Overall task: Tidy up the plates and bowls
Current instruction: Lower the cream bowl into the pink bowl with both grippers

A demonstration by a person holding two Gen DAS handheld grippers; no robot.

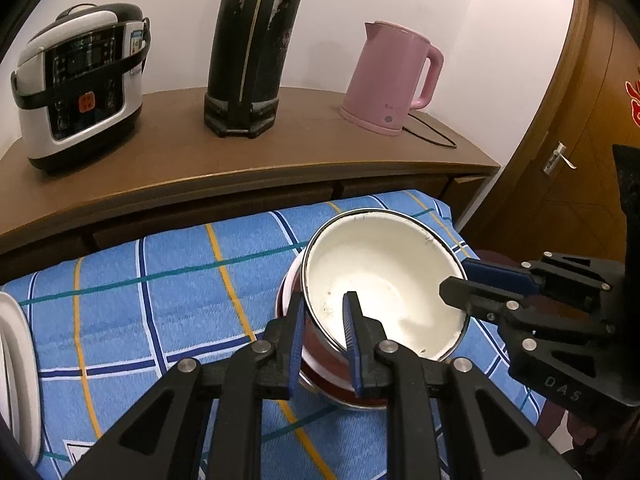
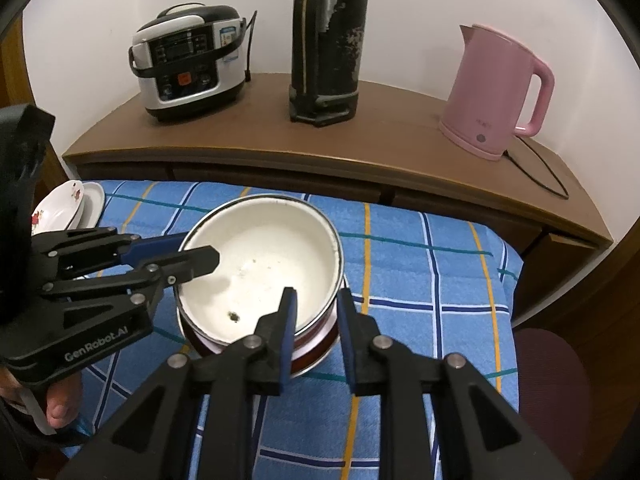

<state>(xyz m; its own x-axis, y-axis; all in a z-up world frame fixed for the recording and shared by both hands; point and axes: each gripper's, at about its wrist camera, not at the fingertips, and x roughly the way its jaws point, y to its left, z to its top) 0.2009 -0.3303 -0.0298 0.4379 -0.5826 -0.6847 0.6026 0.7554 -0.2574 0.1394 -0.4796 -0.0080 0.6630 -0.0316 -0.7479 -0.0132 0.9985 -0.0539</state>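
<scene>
Both grippers meet at a white enamel bowl (image 1: 384,280) nested on red-sided bowls (image 2: 316,354) on a blue checked cloth (image 1: 160,304). The left gripper (image 1: 325,312) straddles the near-left rim, one blue pad inside, one outside, pinching the wall. The right gripper (image 2: 314,300) does likewise on the opposite rim, its jaws narrow around the wall. "GenRobot.AI" reads on the left gripper's body in the right wrist view; "DAS" shows on the other. A flowered plate (image 2: 60,204) sits at the cloth's far-left corner. Behind stand a rice cooker (image 2: 190,62), black thermos (image 2: 328,40) and pink kettle (image 2: 496,88), its small logo unreadable
</scene>
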